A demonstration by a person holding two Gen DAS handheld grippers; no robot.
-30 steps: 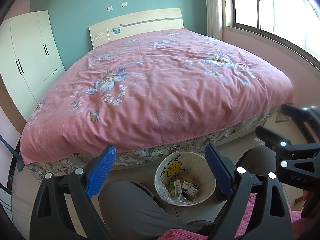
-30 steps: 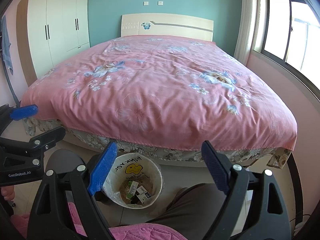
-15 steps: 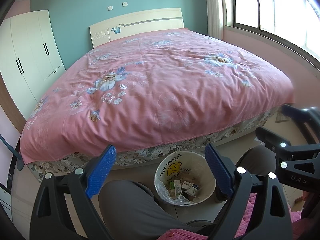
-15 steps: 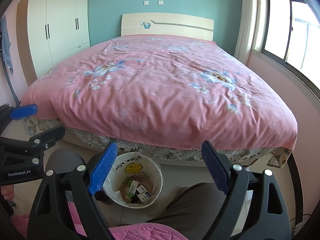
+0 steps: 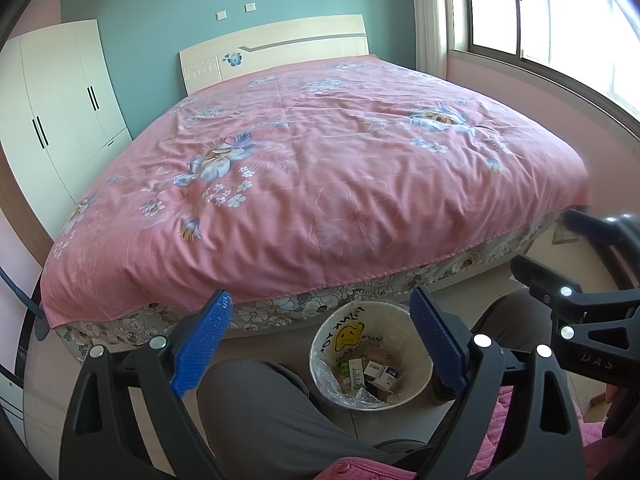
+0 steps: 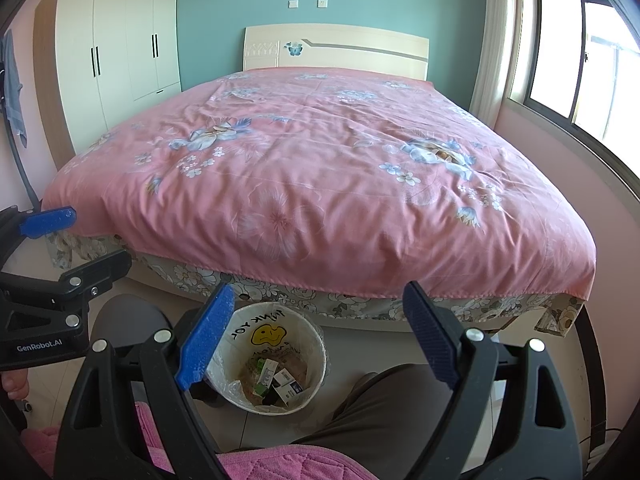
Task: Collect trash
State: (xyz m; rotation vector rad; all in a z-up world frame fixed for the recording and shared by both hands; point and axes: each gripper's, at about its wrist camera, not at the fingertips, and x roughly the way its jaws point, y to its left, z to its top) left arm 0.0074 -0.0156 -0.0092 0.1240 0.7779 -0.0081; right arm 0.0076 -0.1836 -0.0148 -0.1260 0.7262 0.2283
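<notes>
A round cream waste bin (image 5: 416,386) with a yellow smiley face and a plastic liner stands on the floor at the foot of the bed, also in the right wrist view (image 6: 318,364). It holds several small boxes and wrappers (image 5: 370,372) (image 6: 276,380). My left gripper (image 5: 320,340) is open and empty, above the bin. My right gripper (image 6: 318,338) is open and empty, above and beside the bin. Each gripper shows at the edge of the other's view (image 5: 572,276) (image 6: 60,248).
A large bed with a pink floral cover (image 5: 320,168) (image 6: 312,168) fills the room ahead. The person's grey-trousered knees (image 5: 256,404) (image 6: 384,400) flank the bin. A white wardrobe (image 6: 116,52) stands at the left, a window (image 6: 580,48) at the right.
</notes>
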